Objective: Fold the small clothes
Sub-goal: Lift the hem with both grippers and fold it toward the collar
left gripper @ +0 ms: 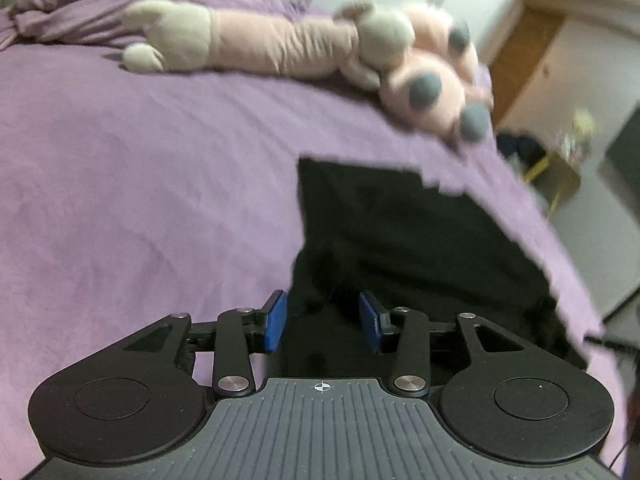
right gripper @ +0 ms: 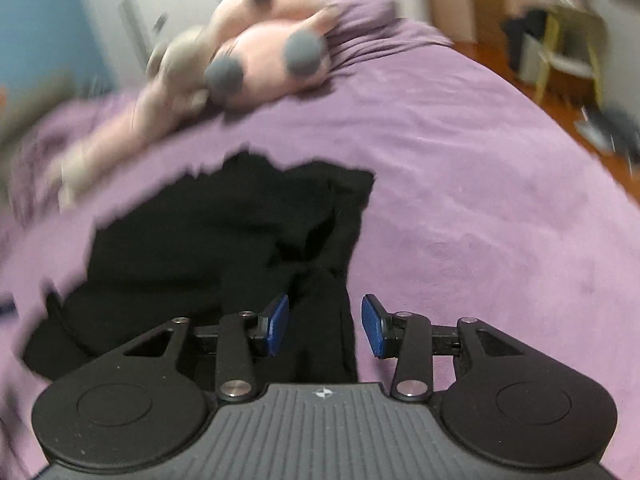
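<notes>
A black garment (left gripper: 400, 232) lies partly folded on the purple bed cover (left gripper: 140, 180). My left gripper (left gripper: 323, 322) hovers at the garment's near left edge with its blue pads (left gripper: 276, 320) apart; black cloth shows in the gap, and the pads do not press on it. In the right wrist view the same garment (right gripper: 208, 240) spreads to the left, with a bunched corner at its far right. My right gripper (right gripper: 325, 326) is open over the garment's near right edge, and nothing is pinched between its pads (right gripper: 372, 326).
A long pink plush toy (left gripper: 280, 44) with grey spots lies across the bed beyond the garment, also in the right wrist view (right gripper: 256, 68). A crumpled purple blanket (left gripper: 60, 12) sits far left. A yellow chair (right gripper: 568, 48) stands on the wooden floor past the bed's edge.
</notes>
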